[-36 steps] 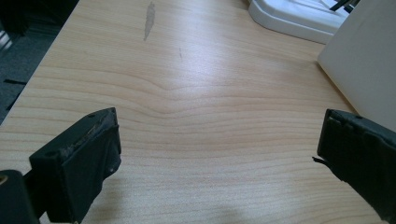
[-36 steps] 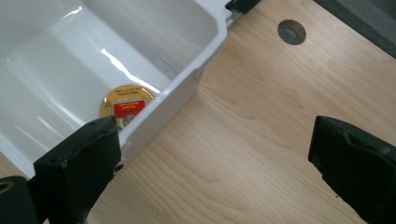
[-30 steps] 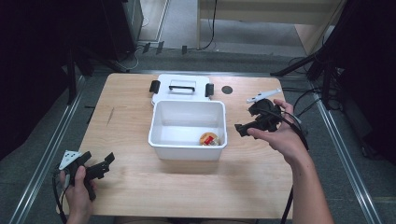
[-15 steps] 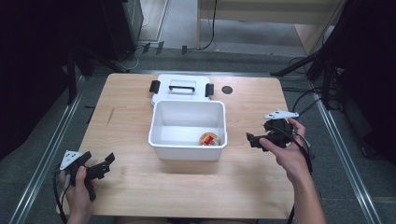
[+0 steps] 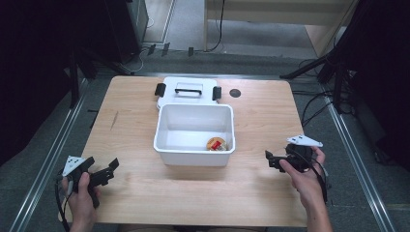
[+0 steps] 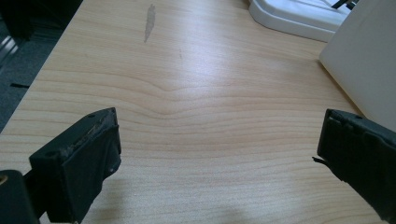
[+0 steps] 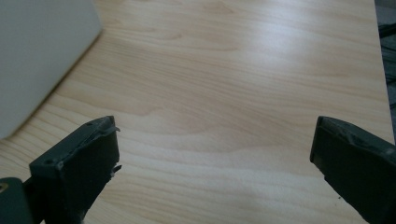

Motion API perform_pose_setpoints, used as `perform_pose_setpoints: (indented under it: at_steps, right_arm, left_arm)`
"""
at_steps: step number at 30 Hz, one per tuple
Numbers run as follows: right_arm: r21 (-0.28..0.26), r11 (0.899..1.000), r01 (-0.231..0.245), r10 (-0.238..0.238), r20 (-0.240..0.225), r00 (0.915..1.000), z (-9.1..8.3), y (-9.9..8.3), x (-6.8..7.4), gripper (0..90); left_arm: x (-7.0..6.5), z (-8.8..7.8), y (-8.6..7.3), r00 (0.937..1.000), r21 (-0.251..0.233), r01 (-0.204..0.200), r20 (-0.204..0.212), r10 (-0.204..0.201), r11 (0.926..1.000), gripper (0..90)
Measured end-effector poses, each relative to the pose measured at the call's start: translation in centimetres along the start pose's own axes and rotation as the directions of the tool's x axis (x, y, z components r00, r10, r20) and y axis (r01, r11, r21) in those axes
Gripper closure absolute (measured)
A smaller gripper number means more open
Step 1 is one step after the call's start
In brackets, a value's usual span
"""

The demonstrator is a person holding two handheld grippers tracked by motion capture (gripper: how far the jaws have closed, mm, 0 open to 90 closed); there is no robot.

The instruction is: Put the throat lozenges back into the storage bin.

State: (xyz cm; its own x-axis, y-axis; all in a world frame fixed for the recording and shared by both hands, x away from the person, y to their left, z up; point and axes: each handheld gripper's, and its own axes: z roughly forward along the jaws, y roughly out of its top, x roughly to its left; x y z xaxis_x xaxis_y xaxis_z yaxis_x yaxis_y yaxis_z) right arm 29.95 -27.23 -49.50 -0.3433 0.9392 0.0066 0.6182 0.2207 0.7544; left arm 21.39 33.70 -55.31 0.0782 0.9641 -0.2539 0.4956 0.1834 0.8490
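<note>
A white open bin stands in the middle of the wooden table, with a small red and yellow object lying in its front right corner. My left gripper rests near the table's front left corner, open, with bare wood between its jaws. My right gripper is held low over the table to the right of the bin, open and empty. The bin's white side shows at the left of the right gripper view, and its wall at the right of the left gripper view.
The bin's white lid with black latches lies flat just behind the bin. A small dark round mark sits on the table right of the lid. Cables and stands crowd the floor beyond the table's right edge.
My right gripper has come down and toward the front from beside the bin's right rim to low over the table's right side. The left gripper has stayed put.
</note>
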Motion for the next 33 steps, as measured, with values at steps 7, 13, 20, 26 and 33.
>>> perform_pose_setpoints:
  at_steps: [7, 13, 20, 26, 33]
  right_arm:
    - [-0.013, 0.998, -0.062, 0.063, 0.033, 0.9975, -0.2, -3.3, -1.8, 1.5]
    - [-0.040, 0.994, -0.102, 0.105, 0.061, 0.9926, -1.0, -6.0, -3.2, 1.5]
    - [-0.092, 0.987, -0.130, 0.136, 0.067, 0.9884, -2.1, -8.2, -4.5, 1.6]
    - [-0.095, 0.988, -0.119, 0.127, 0.084, 0.9884, -2.5, -9.0, -4.4, 1.6]
    - [-0.100, 0.986, -0.135, 0.143, 0.075, 0.9868, -2.4, -9.1, -4.6, 1.6]
  left_arm:
    - [-0.1, 0.0, 0.0, 1.0000, -0.004, -0.004, -0.002, 0.004, 1.0000, 0.0]
    - [-0.1, 0.0, 0.0, 1.0000, -0.006, -0.006, -0.005, 0.006, 1.0000, 0.0]
    - [-0.1, 0.0, 0.0, 0.9999, -0.005, -0.008, -0.007, 0.008, 1.0000, 0.0]
    - [-0.2, 0.0, 0.0, 0.9998, 0.001, -0.017, -0.013, 0.017, 0.9998, 0.0]
    - [-0.2, 0.0, 0.0, 0.9996, 0.007, -0.023, -0.015, 0.023, 0.9997, 0.0]
